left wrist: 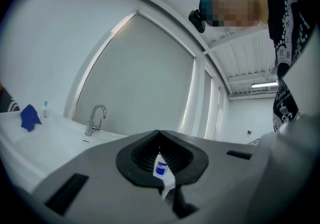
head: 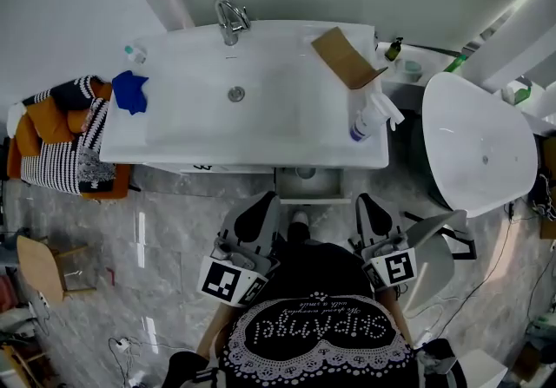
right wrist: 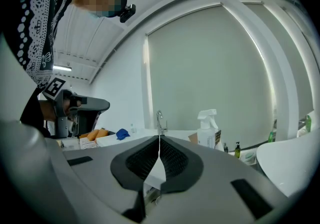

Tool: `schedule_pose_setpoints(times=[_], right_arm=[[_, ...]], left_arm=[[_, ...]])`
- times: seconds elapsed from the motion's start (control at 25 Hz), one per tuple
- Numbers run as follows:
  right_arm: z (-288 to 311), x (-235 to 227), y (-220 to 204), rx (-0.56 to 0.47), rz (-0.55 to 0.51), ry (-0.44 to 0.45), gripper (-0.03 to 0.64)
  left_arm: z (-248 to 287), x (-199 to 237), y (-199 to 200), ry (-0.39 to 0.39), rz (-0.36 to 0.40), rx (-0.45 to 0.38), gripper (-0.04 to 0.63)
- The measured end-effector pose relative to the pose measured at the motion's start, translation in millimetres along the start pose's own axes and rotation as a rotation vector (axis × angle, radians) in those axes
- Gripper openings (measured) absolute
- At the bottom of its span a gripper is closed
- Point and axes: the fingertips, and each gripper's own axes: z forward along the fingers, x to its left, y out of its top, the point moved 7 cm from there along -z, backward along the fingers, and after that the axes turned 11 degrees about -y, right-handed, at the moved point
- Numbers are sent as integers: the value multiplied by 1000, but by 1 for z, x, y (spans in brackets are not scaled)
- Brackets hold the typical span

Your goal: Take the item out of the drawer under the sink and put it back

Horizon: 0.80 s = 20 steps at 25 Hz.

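Observation:
A small drawer [head: 306,186] stands pulled out under the front edge of the white sink counter [head: 174,130]. Something pale and roundish lies in it; I cannot tell what. Both grippers are held close to the person's body, below the drawer and apart from it. My left gripper [head: 268,200] is shut, its tips [left wrist: 159,133] meeting with nothing held. My right gripper [head: 366,201] is also shut and empty, its tips [right wrist: 159,138] touching. In the right gripper view the left gripper [right wrist: 75,113] shows at the left.
On the counter are a faucet [head: 230,20], a blue cloth [head: 130,91], a cardboard box [head: 346,56] and a white spray bottle [head: 365,117]. A white bathtub [head: 478,143] stands at the right. Folded striped and orange cloths [head: 61,134] lie at the left.

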Motion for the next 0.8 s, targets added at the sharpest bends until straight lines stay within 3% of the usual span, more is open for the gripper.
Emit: schedule_pose_setpoints(times=[0.2,0.36,0.8], right_arm=[[5,3,1,-36,-5,24,20],[4,1,-4,16,-26,12,20],[10,-6,-9,34,-103,28,20]], left_arm=[[-2,6,-4,20,-6,24,5],[0,8,-5,31,-15,24,5],[6,6,-4,47,-12,13,5]])
